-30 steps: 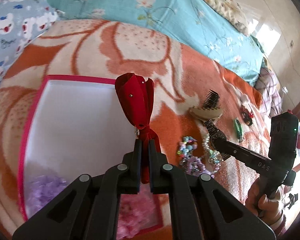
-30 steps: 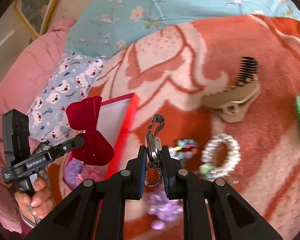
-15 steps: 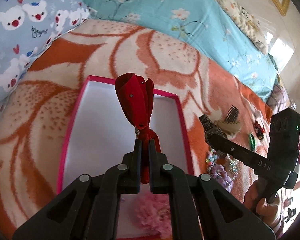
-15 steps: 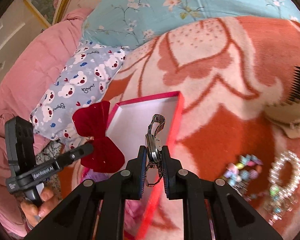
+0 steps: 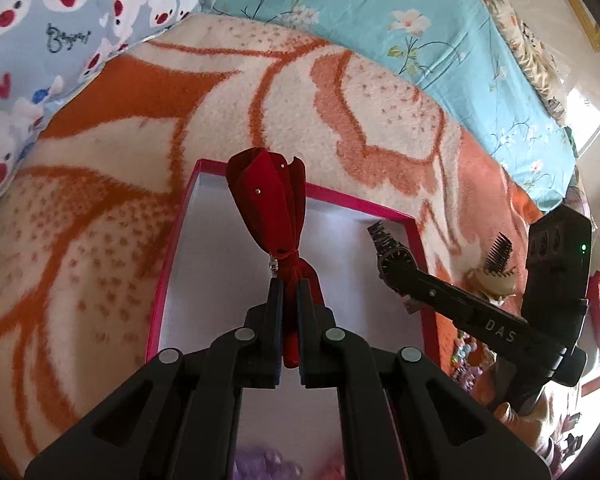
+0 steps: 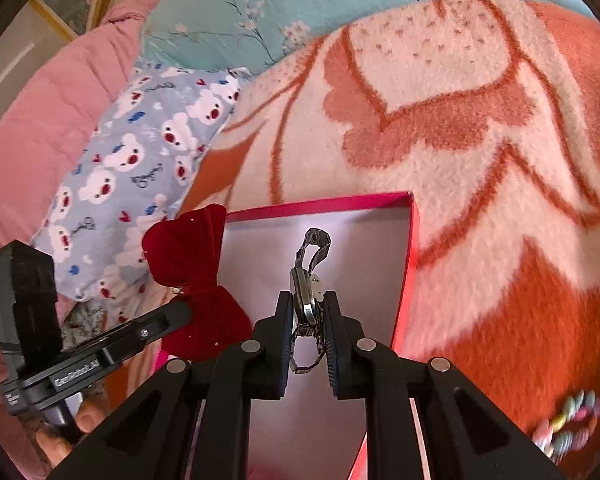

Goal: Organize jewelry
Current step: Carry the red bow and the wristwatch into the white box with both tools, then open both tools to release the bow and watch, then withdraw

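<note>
Both grippers were found clamped on their loads. We noted the left gripper (image 5: 287,300) pinching the knot of a red velvet bow (image 5: 268,204), and the right gripper (image 6: 308,312) closed edge-on around the case of a metal-band wristwatch (image 6: 305,294), its bracelet looping up ahead of the jaws and dangling behind them.

Compared with a second earlier, we recorded a clear shift. Both hands had travelled away from the loose items on the orange-and-cream blanket (image 6: 480,152) and had come over the pink-edged box (image 5: 380,211). Before, the watch hung above the blanket beside the box; now it sat over the white floor of the box, near its far right corner. The bow, in the left wrist view, stood over the far rim, also within the box's outline. Neither grip had altered during the transfer.

Some items remained outside: a comb clip (image 5: 496,264) and a string of pastel beads (image 6: 568,428) lay on the blanket well apart from the box.

We judged that the carry phase was essentially complete, and that lowering and release of both pieces inside the box was the step due next. Neither piece touched the box floor yet, as far as we could tell.
</note>
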